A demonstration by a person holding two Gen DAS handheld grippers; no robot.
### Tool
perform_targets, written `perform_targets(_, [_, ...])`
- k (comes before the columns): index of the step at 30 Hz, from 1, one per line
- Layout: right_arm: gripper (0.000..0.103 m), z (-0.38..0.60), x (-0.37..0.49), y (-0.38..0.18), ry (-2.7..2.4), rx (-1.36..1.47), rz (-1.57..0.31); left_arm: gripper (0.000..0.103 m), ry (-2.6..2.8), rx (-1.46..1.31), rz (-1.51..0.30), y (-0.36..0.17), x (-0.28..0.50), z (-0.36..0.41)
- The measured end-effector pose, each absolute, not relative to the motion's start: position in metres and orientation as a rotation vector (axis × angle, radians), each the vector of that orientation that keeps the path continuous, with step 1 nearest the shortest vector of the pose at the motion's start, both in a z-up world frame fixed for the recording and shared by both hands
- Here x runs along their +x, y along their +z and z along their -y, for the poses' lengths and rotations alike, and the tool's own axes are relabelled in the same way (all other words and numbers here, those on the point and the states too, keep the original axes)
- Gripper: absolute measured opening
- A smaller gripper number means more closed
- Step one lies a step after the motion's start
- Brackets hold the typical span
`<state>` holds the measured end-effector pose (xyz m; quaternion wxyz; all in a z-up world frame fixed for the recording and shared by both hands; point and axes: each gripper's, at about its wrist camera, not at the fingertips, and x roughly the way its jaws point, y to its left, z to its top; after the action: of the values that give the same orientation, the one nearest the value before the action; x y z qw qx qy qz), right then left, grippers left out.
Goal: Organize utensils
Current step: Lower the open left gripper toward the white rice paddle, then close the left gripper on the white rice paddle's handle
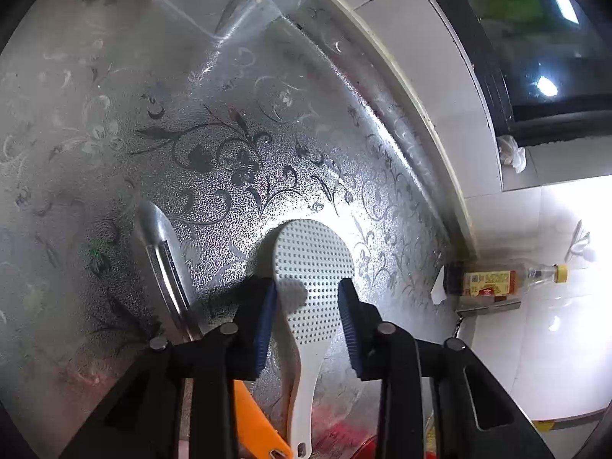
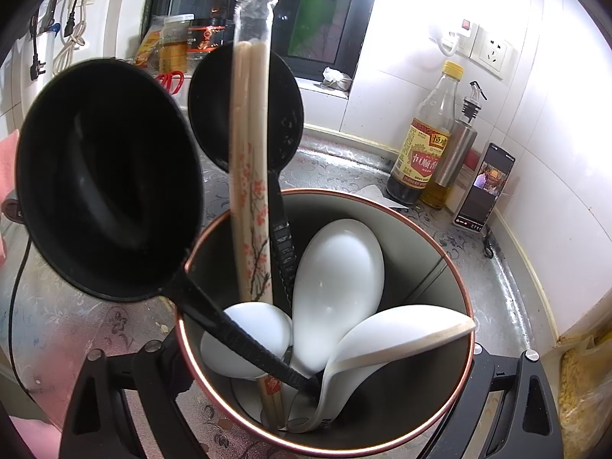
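Observation:
A white dotted rice paddle lies on the flower-patterned counter cover. My left gripper straddles its lower blade, and the blue pads meet the paddle's edges at their tips. A metal utensil and an orange handle lie to its left. In the right wrist view, a round copper-rimmed utensil holder sits between the fingers of my right gripper, which is closed around it. It holds two black ladles, sleeved chopsticks and white spoons.
A vinegar bottle, a steel oil bottle and a lit phone stand by the tiled wall. The left wrist view shows a clear plastic box at the far end of the counter and a bottle at the right.

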<state>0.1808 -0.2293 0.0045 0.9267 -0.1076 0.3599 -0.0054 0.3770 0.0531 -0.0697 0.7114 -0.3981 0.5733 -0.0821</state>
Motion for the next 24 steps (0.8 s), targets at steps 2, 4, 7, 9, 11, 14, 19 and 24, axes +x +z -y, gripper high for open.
perform_targets(2, [0.096,0.229,0.181,0.004,-0.012,-0.220,-0.738,0.028,-0.189,-0.901,-1.265,-0.072,0.378,-0.054])
perform_targets(4, [0.096,0.229,0.181,0.005,-0.011,-0.222,-0.738,0.021,-0.194,-0.916,-1.262,-0.075,0.378,-0.055])
perform_targets(7, [0.096,0.228,0.181,0.005,-0.012,-0.225,-0.740,0.010,-0.212,-0.948,-1.249,-0.080,0.378,-0.054])
perform_targets(9, [0.096,0.228,0.181,0.005,-0.014,-0.227,-0.740,0.007,-0.240,-0.973,-1.221,-0.080,0.376,-0.054])
perform_targets(11, [0.096,0.227,0.181,0.005,-0.015,-0.229,-0.741,0.004,-0.275,-0.984,-1.189,-0.076,0.375,-0.052])
perform_targets(14, [0.097,0.226,0.181,0.005,-0.018,-0.232,-0.743,0.003,-0.315,-0.973,-1.144,-0.065,0.373,-0.049])
perform_targets(19, [0.097,0.227,0.182,0.004,-0.020,-0.232,-0.742,0.003,-0.345,-0.887,-1.091,-0.044,0.366,-0.041])
perform_targets(24, [0.097,0.227,0.181,0.004,-0.018,-0.233,-0.742,0.003,-0.322,-0.840,-1.038,-0.028,0.350,-0.046])
